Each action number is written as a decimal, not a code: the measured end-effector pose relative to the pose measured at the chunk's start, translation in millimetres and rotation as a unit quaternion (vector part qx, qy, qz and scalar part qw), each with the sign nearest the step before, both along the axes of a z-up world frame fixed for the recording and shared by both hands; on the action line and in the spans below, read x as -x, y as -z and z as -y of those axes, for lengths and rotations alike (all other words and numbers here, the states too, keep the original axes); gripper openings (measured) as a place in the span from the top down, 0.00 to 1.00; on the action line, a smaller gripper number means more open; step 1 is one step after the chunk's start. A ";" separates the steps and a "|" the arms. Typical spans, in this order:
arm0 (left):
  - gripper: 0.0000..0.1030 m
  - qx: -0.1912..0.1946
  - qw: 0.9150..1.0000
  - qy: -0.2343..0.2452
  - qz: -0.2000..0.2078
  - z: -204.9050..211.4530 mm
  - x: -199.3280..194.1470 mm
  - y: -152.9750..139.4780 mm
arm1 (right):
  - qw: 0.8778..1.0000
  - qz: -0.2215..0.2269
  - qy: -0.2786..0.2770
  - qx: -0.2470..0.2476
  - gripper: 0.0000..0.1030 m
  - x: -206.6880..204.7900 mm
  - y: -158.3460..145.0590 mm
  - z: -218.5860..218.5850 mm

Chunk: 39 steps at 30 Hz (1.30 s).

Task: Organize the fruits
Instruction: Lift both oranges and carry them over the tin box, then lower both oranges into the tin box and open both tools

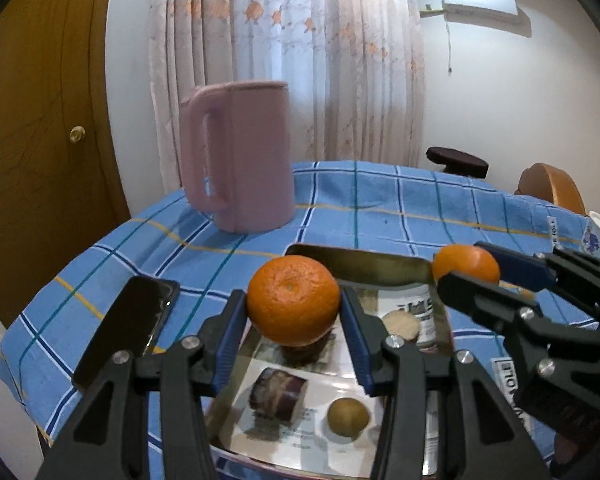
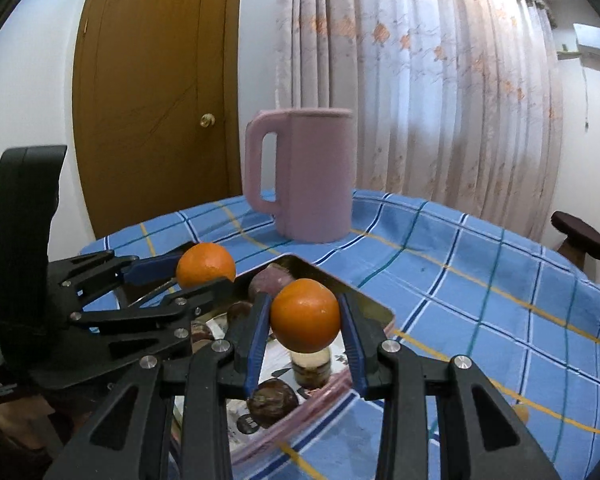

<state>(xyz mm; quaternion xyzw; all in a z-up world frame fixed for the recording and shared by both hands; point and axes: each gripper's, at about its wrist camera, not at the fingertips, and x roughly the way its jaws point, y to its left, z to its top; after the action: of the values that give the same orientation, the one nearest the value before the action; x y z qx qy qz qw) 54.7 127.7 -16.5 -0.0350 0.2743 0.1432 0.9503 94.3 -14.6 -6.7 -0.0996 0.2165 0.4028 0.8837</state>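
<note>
My left gripper is shut on a large orange and holds it above a shiny metal tray. My right gripper is shut on a smaller orange above the same tray. The right gripper and its orange show at the right of the left wrist view; the left gripper and its orange show at the left of the right wrist view. In the tray lie a dark purple fruit, a small green-brown fruit and a pale round slice.
A pink jug stands at the back of the blue checked tablecloth. A black phone lies left of the tray. A paper cup sits at the far right edge. A dark stool stands beyond the table.
</note>
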 end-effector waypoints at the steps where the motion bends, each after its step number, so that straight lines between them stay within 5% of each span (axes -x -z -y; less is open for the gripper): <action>1: 0.52 0.002 1.000 0.000 -0.002 -1.7 -0.1 0.7 | 1.000 -0.003 -0.001 0.003 0.64 -0.2 1.9 -1.8; 23: 0.51 -0.001 0.999 0.005 -0.052 -6.9 -4.3 23.7 | 0.994 -0.071 -0.048 0.065 0.63 -2.9 42.4 -26.0; 25: 0.38 0.008 0.999 0.003 -0.048 -8.0 -0.6 20.9 | 0.994 -0.069 -0.054 0.064 0.42 -0.9 42.7 -25.3; 28: 0.12 0.005 1.000 -0.004 -0.028 -5.0 8.4 8.6 | 0.994 -0.053 -0.070 0.063 0.34 9.5 38.7 -21.7; 33: 0.08 -0.002 1.000 0.009 0.011 12.9 20.9 -17.5 | 0.996 -0.034 -0.050 0.063 0.34 13.5 31.6 5.2; 39: 0.04 -0.015 0.998 0.047 0.027 57.7 9.0 -30.7 | 0.997 -0.044 0.048 0.035 0.34 -17.0 20.2 75.9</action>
<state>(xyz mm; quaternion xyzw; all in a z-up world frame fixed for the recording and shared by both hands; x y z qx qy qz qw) 45.7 70.0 14.3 -0.0119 0.2479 0.1017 0.9634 111.3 -90.5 -26.9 -0.1020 0.2733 0.3561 0.8877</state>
